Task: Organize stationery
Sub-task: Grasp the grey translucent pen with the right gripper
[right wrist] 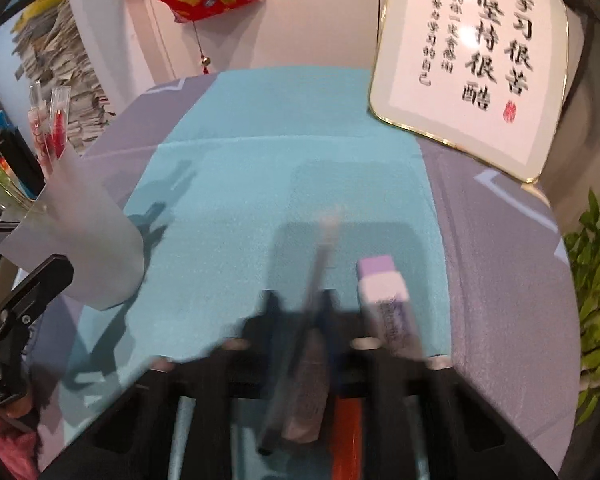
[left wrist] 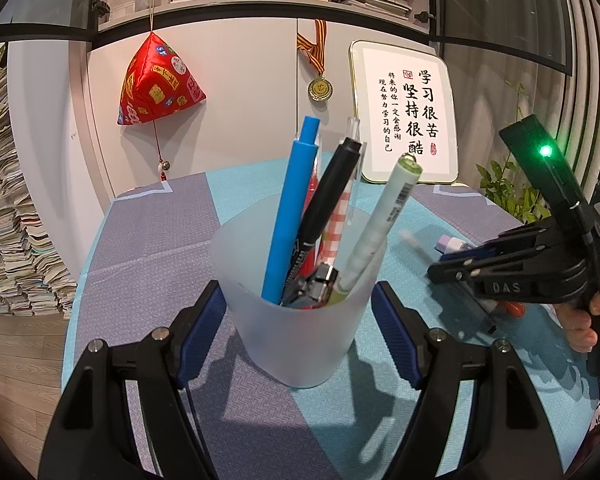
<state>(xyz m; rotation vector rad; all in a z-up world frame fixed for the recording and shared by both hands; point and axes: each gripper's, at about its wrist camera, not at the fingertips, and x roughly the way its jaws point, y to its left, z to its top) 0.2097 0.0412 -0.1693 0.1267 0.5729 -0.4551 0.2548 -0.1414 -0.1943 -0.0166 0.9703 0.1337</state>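
My left tool (left wrist: 300, 320) clamps the frosted cup (left wrist: 296, 320) of pens on the tabletop (left wrist: 160, 240), my right tool (right wrist: 300, 308) is closed on a thin pen (right wrist: 320, 264) beside the eraser (right wrist: 384, 292); the off-centre pinch could slip or pivot when lifted.

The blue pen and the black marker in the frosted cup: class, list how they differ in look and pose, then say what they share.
Colour: the blue pen is plain bright blue; the black marker is black with white print low on its barrel.
Pose: the blue pen stands nearly upright; the black marker leans more, its top tilted right.
Place: the blue pen is on the left; the black marker is beside it, nearer the middle.
Shared: both stand in the frosted cup and rise above its rim.
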